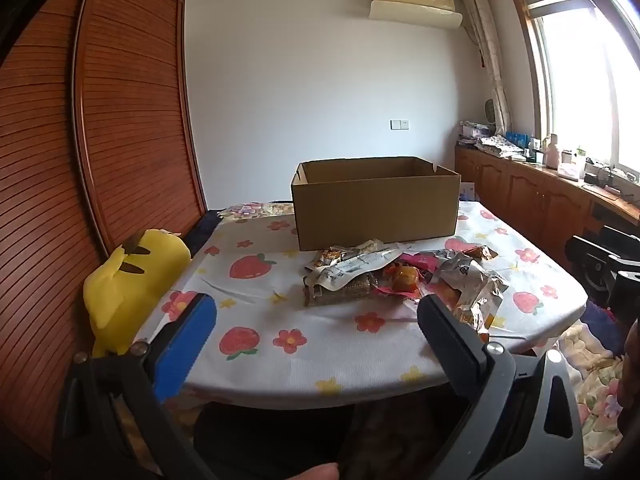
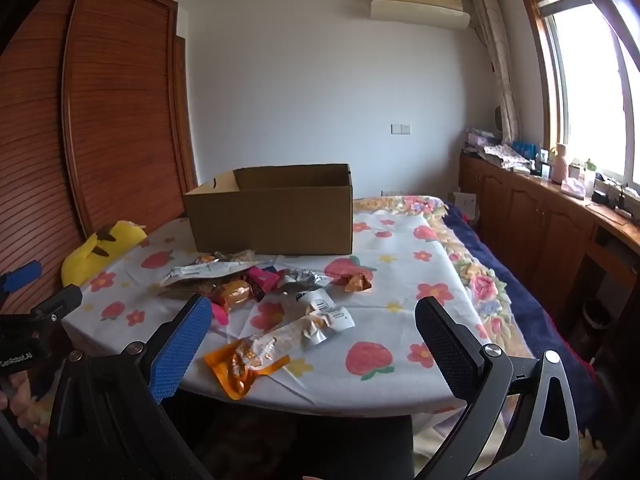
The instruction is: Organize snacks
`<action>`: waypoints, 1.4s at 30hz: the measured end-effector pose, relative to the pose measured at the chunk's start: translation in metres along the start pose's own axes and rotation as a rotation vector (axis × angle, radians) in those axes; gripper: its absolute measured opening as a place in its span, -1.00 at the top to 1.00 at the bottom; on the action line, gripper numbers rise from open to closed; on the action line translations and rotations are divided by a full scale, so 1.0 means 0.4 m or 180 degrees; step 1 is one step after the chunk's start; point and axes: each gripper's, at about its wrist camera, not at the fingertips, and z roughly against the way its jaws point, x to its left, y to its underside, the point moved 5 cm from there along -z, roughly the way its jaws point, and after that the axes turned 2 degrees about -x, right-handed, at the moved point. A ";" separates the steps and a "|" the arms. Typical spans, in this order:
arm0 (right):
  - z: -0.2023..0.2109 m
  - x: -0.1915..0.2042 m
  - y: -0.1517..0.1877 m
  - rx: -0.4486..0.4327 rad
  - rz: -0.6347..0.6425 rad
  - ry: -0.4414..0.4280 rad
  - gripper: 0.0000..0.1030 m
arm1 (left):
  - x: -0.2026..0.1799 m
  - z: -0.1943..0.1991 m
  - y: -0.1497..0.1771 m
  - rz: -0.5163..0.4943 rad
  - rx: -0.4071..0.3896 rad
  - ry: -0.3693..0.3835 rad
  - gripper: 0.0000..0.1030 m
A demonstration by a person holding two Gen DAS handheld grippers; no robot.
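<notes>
Both hand-held grippers, left (image 1: 316,312) and right (image 2: 312,316), are hanging wide open and empty. Snack packets (image 2: 256,292) are lying heaped on the bench (image 2: 400,320) before the cardboard box (image 2: 272,216); take the nearest orange packet (image 2: 240,364) first, pinching one flat edge.

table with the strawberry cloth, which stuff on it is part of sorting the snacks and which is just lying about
Part of the job:
- pile of snack packets
- orange and silver packet nearest the table edge
- small orange packet lying apart from the pile
- open cardboard box behind the pile

Just lying about:
- yellow plush toy at the table's left edge
- clutter on the window counter
</notes>
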 end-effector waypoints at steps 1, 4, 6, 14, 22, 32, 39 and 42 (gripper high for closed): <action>0.001 0.000 0.000 -0.0016 0.0014 0.0000 -1.00 | 0.001 0.001 0.000 0.0001 -0.0002 0.0004 -0.97; 0.002 0.000 -0.001 -0.0023 0.0010 -0.0001 -1.00 | -0.002 0.001 0.000 -0.0037 0.0000 -0.0017 -0.97; 0.002 0.000 -0.001 -0.0020 0.0007 -0.0004 -1.00 | -0.001 0.000 0.000 -0.0031 0.0003 -0.0019 -0.97; 0.003 -0.001 0.003 -0.0036 0.0000 0.0007 -1.00 | -0.007 0.001 0.006 -0.0030 0.0004 -0.0017 -0.97; 0.010 -0.006 -0.003 -0.0035 -0.0013 0.0009 -1.00 | -0.008 0.001 0.006 -0.0029 0.0004 -0.0016 -0.97; 0.012 -0.005 -0.003 -0.0047 -0.0004 0.0027 -1.00 | -0.021 0.012 0.001 -0.0033 -0.0007 -0.0017 -0.97; 0.014 -0.005 -0.003 -0.0051 -0.0001 0.0026 -1.00 | -0.026 0.014 -0.001 -0.0028 -0.0003 -0.0014 -0.97; 0.014 -0.004 -0.002 -0.0051 -0.0003 0.0026 -1.00 | -0.026 0.014 -0.001 -0.0027 -0.0003 -0.0010 -0.97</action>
